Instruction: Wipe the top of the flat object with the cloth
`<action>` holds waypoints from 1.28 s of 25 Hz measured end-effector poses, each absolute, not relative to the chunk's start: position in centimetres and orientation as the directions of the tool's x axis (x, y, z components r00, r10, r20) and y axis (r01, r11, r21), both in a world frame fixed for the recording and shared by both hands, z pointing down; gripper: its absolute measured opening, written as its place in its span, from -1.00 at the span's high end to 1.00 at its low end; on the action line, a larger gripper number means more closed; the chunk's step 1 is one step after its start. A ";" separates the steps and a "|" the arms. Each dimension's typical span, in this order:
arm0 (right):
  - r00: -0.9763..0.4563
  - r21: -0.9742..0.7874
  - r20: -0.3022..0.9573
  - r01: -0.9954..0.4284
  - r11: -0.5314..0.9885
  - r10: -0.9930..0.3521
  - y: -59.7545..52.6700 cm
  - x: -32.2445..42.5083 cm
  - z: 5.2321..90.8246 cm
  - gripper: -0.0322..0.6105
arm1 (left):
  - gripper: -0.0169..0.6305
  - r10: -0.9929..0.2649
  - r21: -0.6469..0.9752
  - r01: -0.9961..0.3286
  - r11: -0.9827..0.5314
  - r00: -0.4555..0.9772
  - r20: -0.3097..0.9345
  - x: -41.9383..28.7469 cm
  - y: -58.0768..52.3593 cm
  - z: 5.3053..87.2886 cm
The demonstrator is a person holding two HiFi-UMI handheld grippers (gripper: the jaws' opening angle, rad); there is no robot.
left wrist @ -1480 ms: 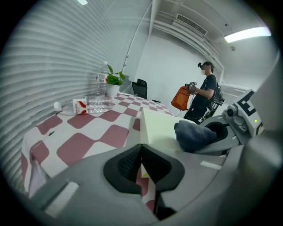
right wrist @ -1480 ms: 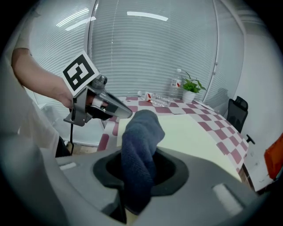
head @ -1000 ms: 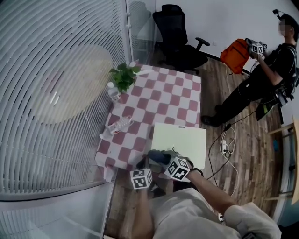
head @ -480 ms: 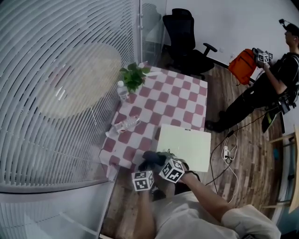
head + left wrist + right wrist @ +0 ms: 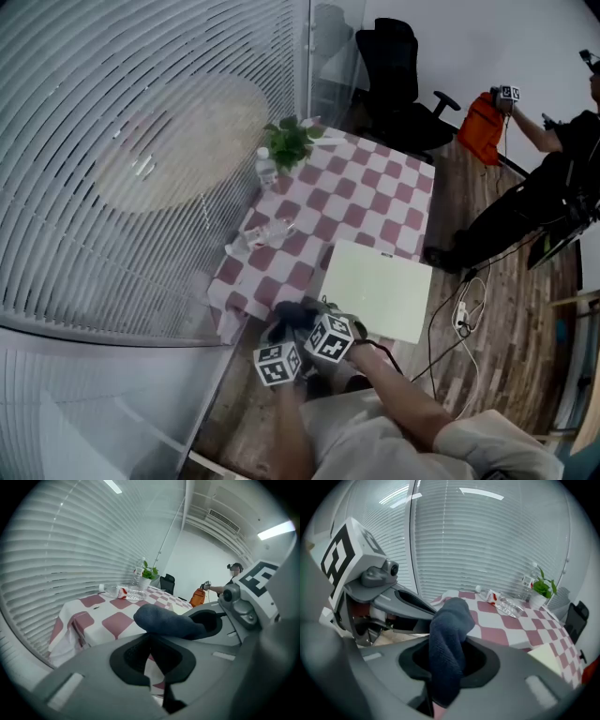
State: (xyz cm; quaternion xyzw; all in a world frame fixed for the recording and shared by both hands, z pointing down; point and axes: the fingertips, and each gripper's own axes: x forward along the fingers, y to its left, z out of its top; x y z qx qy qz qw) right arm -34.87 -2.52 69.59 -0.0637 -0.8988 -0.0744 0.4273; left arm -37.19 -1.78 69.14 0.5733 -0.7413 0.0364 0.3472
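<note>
A pale green flat board [image 5: 375,289] lies on the near right part of the red-and-white checked table [image 5: 361,202]. At the table's near edge, just left of the board, my right gripper [image 5: 307,319] is shut on a dark blue cloth [image 5: 295,311]. In the right gripper view the cloth [image 5: 447,644] stands up out of the jaws in a bunch, with the board [image 5: 544,658] to the lower right. My left gripper [image 5: 280,333] sits close beside it, jaws shut with nothing between them. The left gripper view shows the cloth [image 5: 164,619] just above the left gripper [image 5: 152,660].
A potted plant [image 5: 291,141], an upright water bottle [image 5: 267,171] and a lying plastic bottle [image 5: 269,232] occupy the table's left side, next to the blinds. A black office chair [image 5: 398,80] stands beyond. Another person [image 5: 553,178] with an orange bag [image 5: 481,127] stands far right; cables [image 5: 464,314] cross the floor.
The head view has swung, so the table sits further right in it. Both grippers stay together at the table's near edge, the cloth still held. The other person has raised an arm.
</note>
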 end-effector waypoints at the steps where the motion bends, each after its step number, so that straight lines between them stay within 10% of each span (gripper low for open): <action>1: -0.633 0.057 0.771 0.174 0.983 0.068 -2.1 -34.5 69.3 0.54 | 0.92 -0.822 0.339 -0.872 0.352 -0.116 0.557 -36.9 -1.3 68.8; 15: -0.780 -0.130 0.618 0.018 0.991 0.095 0.1 -20.6 64.0 0.54 | 0.92 -0.852 0.221 -0.933 0.282 -0.138 0.505 -22.9 0.1 62.0; 32: -0.829 -0.118 0.498 -0.355 0.928 -0.254 -8.0 -2.7 62.5 0.54 | 0.92 -0.918 0.137 -0.978 0.159 -0.095 0.385 -10.9 -1.0 59.2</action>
